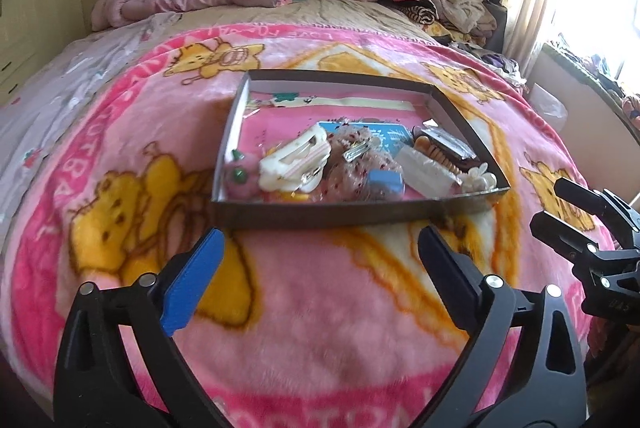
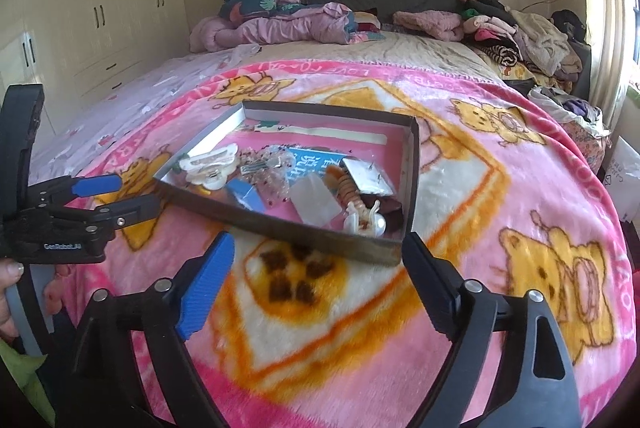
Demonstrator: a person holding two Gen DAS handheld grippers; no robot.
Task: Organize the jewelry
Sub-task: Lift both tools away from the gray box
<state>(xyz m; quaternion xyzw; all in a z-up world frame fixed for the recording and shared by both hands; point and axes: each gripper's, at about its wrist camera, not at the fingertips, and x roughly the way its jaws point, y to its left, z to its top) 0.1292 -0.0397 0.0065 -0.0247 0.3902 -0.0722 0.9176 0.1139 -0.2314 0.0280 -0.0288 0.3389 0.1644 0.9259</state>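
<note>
Fingers of the left gripper point(image 1: 320, 268) and right gripper point(image 2: 316, 276) gape wide, empty, low in frame before the box point(image 1: 280, 218) of jewelry point(image 1: 292, 164).

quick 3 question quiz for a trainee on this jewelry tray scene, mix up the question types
1. True or false: the left gripper is holding a hair clip.
2. Multiple choice: the tray rests on A) a wooden desk, B) a pink cartoon blanket, C) the floor.
3. Short answer: in the left wrist view, toward which side of the tray does the white hair clip lie, relative to the clear plastic box?

Key
1. False. Both it and the right gripper are open and empty, short of the tray.
2. B
3. The left side; the clear box lies toward the right.
</note>
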